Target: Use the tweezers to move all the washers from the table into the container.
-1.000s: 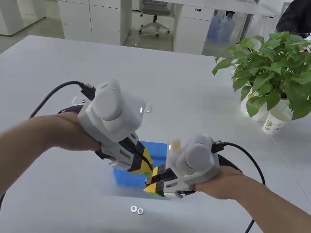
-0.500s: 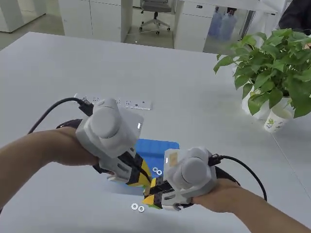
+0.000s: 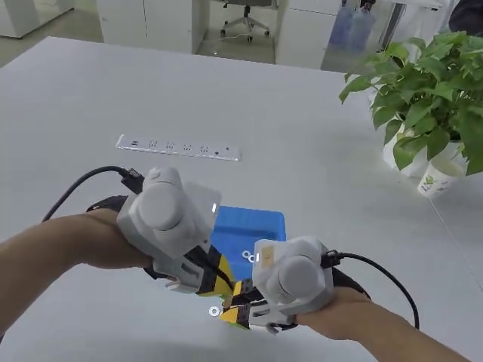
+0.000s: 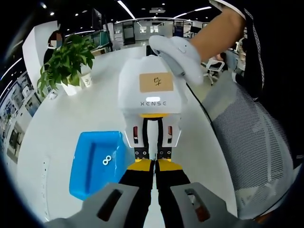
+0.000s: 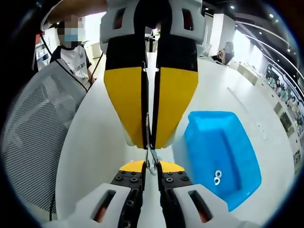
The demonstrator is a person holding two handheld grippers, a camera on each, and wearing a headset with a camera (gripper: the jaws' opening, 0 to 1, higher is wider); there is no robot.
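left tool (image 4: 154, 164) and right tool (image 5: 151, 166) both closed on thin, mostly hidden tweezers (image 5: 150, 153); washer (image 3: 215, 311) partly covered.

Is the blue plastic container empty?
No, two small metal washers lie side by side on the blue plastic container's floor in the left gripper view.

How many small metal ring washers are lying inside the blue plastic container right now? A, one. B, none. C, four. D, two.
D: two small metal ring washers lie side by side on the floor of the blue plastic container, as both gripper views and the head view show.
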